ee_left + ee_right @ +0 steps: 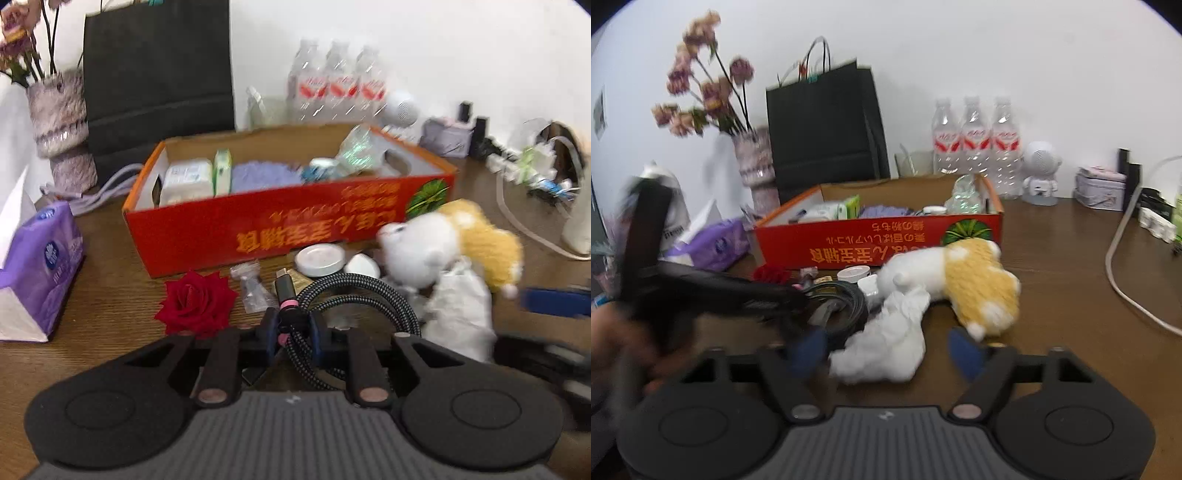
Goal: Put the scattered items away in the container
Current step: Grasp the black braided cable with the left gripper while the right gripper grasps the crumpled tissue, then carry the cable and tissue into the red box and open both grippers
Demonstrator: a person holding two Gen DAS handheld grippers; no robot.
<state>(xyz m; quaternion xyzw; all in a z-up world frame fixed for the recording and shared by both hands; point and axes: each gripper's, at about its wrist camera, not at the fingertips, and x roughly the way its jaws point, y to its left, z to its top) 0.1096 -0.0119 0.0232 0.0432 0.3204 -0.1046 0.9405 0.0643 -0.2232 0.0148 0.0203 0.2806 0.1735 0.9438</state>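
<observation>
Left gripper (293, 330) clamped on coiled cable (354, 295), box (288, 225) ahead beyond jaws; right gripper (886, 354) spread wide around white cloth (886, 350), gripping nothing; risk: loose coil snagging plush toy (450, 243) when lifted; rose (197, 302) clear only in left view.

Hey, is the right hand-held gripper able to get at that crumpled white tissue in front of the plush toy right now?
Probably yes. The right hand-held gripper is open, and the crumpled white tissue lies right between its fingers with nothing on top. The plush toy and coiled cable touch its far edges, so they may get nudged.
</observation>
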